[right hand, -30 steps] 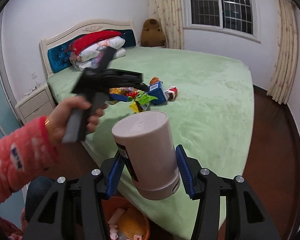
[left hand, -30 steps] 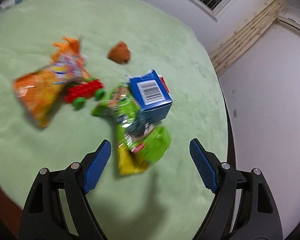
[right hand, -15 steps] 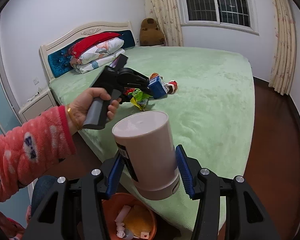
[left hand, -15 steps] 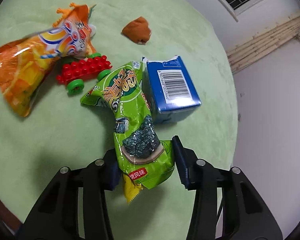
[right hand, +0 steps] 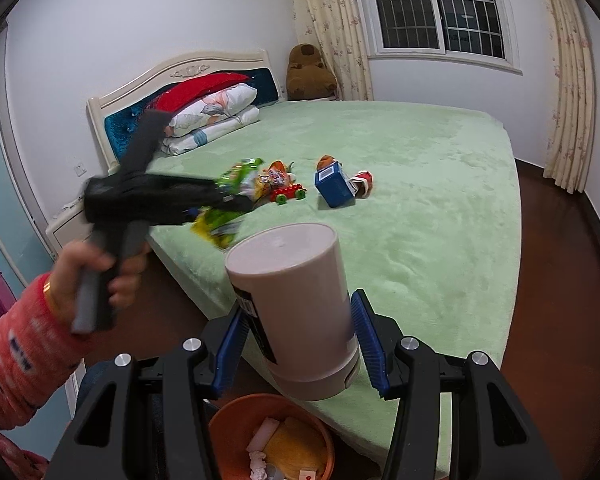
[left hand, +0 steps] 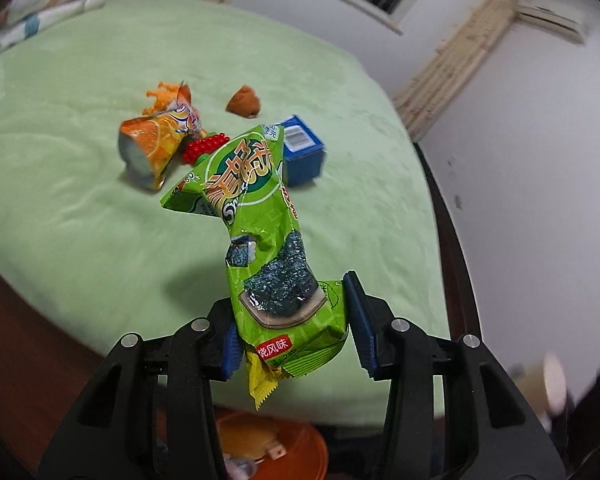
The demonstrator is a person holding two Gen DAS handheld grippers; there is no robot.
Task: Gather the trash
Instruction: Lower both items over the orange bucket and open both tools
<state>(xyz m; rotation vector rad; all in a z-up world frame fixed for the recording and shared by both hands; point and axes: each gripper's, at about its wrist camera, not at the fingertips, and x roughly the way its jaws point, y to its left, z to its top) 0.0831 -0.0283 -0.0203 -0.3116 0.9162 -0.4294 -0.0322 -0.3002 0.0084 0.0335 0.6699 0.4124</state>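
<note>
My left gripper [left hand: 294,332] is shut on a green snack bag [left hand: 260,236] and holds it in the air over the bed's near edge; the bag also shows in the right wrist view [right hand: 232,196]. My right gripper [right hand: 300,344] is shut on a beige cylindrical container [right hand: 296,304], held above an orange trash bin [right hand: 272,436]. The bin [left hand: 268,444] also shows below my left gripper. On the green bed [left hand: 80,200] lie an orange snack bag [left hand: 156,144], a blue carton [left hand: 302,154] and a brown scrap [left hand: 244,100].
A red toy car [right hand: 288,192] and a red-and-white item [right hand: 362,182] lie on the bed among the trash. Pillows [right hand: 208,116] and the headboard stand at the far end. Dark wooden floor [right hand: 560,280] runs along the bed's right side.
My left gripper closed on the green snack bag, lifted it off the bed and drew it back toward the bed's edge above the bin. My right gripper kept holding the container.
</note>
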